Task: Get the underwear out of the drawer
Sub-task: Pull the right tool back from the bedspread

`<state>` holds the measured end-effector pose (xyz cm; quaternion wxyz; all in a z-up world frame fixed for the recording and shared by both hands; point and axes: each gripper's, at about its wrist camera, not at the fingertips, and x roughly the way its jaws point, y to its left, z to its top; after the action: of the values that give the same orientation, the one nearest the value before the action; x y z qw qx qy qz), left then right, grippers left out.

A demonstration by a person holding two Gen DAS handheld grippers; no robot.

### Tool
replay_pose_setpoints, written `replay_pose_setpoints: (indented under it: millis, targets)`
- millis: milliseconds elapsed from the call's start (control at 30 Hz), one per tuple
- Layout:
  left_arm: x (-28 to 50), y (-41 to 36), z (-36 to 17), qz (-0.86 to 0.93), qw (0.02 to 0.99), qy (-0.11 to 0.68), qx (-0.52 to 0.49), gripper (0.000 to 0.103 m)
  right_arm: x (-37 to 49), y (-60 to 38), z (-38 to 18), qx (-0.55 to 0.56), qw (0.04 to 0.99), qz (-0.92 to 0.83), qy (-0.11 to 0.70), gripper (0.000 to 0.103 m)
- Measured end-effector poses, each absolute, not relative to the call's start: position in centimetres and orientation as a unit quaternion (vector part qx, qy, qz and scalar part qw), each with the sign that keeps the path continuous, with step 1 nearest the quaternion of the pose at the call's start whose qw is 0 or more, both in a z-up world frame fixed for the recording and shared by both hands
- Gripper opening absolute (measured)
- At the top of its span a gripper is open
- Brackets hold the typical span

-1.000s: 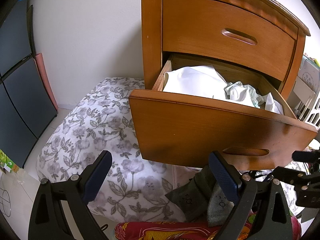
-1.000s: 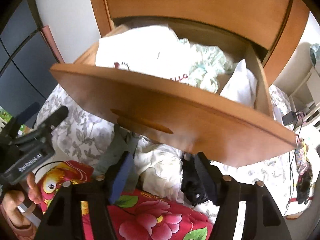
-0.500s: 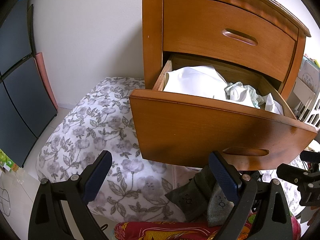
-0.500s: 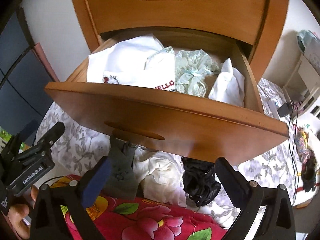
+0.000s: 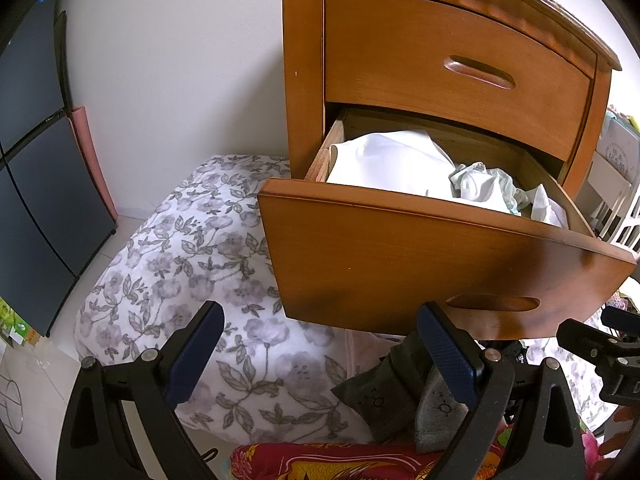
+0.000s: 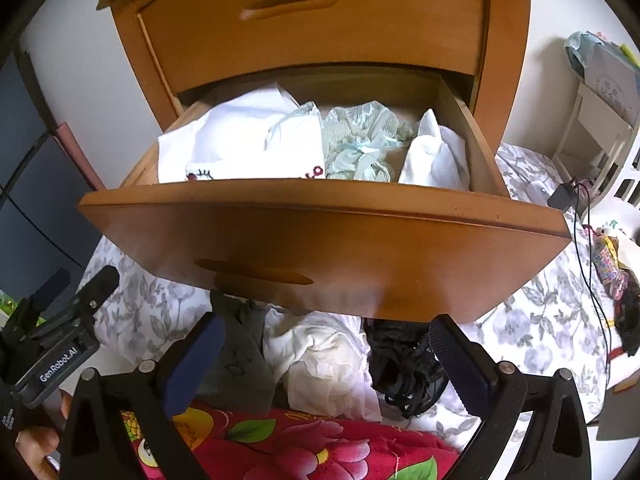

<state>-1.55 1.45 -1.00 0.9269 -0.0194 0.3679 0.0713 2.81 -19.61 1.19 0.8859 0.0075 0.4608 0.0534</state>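
Drawer [image 6: 320, 236]: we see it pulled out, at 12 o'clock.
Right gripper [image 6: 324, 354]: jaws just opened wide, holding nothing.
Left gripper [image 5: 320, 354]: jaws wide apart, empty.
Underwear [image 6: 362, 148]: lies in the drawer.

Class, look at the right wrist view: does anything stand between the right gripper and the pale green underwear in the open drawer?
Yes. The drawer's wooden front panel rises between the right gripper, jaws open and empty, and the pale green underwear. The drawer is open on top, so over the panel's edge nothing visible blocks.
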Motion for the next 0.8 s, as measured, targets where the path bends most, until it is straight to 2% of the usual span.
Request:
replay_pose_setpoints:
  millis: [800]
  targets:
    - [-1.8, 1.7, 0.1, 0.060, 0.927, 0.370, -0.025, 0.097, 2.1, -19.8, 1.7, 0.018, 0.910, 0.066, 0.410, 0.103]
